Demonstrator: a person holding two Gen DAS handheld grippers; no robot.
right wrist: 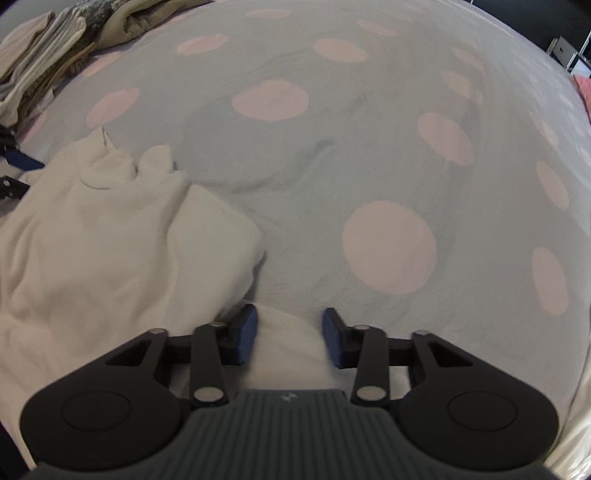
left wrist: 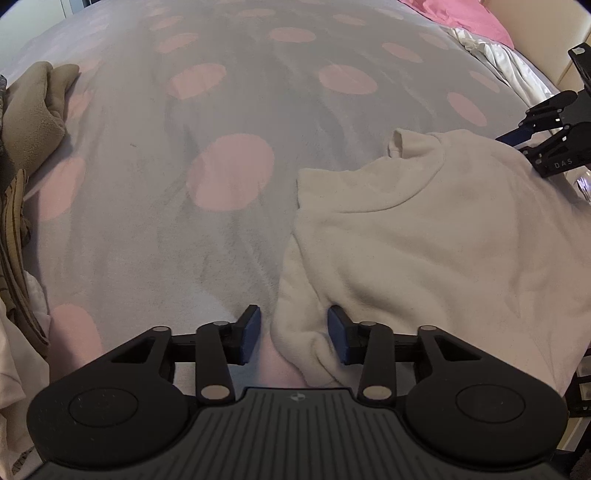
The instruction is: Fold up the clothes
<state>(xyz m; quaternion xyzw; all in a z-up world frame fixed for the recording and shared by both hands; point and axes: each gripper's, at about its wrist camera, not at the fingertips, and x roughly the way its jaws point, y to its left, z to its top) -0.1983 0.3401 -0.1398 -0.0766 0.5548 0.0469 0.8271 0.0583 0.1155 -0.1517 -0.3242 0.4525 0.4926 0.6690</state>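
A cream fleece garment [left wrist: 424, 236] lies partly folded on the dotted bedspread, its collar [left wrist: 397, 142] pointing away from me. My left gripper [left wrist: 293, 325] is open at the garment's near left edge, and a rolled fold of the fleece lies between its blue pads [left wrist: 338, 332]. In the right wrist view the same garment [right wrist: 103, 240] fills the left side. My right gripper [right wrist: 290, 325] is open over the garment's near right corner, with cream fabric showing between its fingers. The right gripper [left wrist: 535, 136] also shows at the garment's far right side.
The bedspread [left wrist: 229, 92] is grey with large pink dots and spreads wide ahead in both views. A tan fleece pile [left wrist: 33, 110] and striped cloth [left wrist: 14, 221] sit at the left. More stacked clothes [right wrist: 55, 44] lie at the back left. Pink fabric [left wrist: 461, 18] lies far right.
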